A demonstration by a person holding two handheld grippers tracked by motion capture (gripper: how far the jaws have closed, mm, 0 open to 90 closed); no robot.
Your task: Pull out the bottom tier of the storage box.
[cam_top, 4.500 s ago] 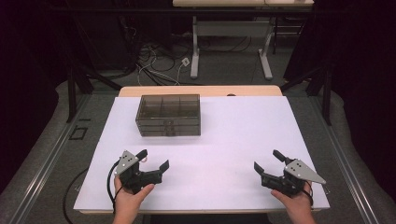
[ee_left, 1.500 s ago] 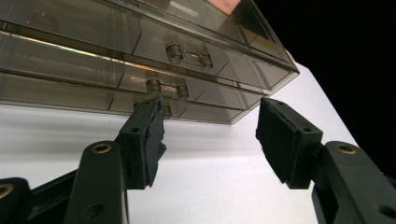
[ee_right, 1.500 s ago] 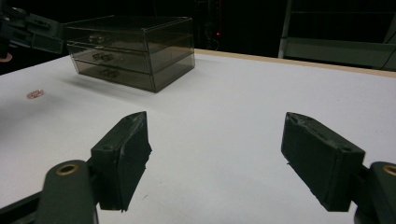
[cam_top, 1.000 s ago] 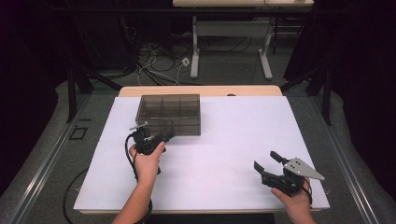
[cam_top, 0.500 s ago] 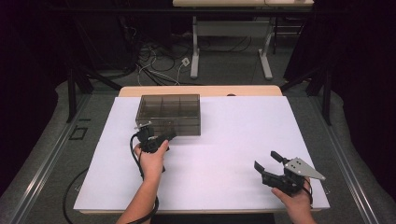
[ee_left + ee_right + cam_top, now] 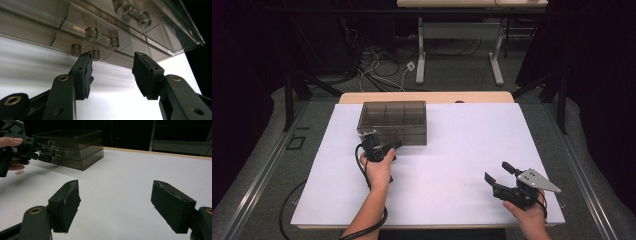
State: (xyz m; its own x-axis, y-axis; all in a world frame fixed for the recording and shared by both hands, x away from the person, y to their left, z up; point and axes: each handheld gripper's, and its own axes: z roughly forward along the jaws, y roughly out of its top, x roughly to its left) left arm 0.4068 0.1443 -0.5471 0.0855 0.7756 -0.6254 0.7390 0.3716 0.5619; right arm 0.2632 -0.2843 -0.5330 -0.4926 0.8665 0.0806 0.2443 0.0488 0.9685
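A smoky clear drawer box stands at the back left of the white table. My left gripper is low at the box's front left corner, held in a hand. In the left gripper view its jaws stand open just short of the lowest drawer front. The left fingertip is right under a small clear knob, and nothing lies between the pads. My right gripper rests wide open near the front right of the table. In the right gripper view it faces the box from afar.
The left gripper's black cable loops along the forearm and drops off the table's front edge. Behind the table are a desk frame and loose cables on the floor. Dark curtains flank both sides.
My left gripper has come from the front left of the table up to the box front, and in the last second edged right and lower along it. The right gripper has stayed put.
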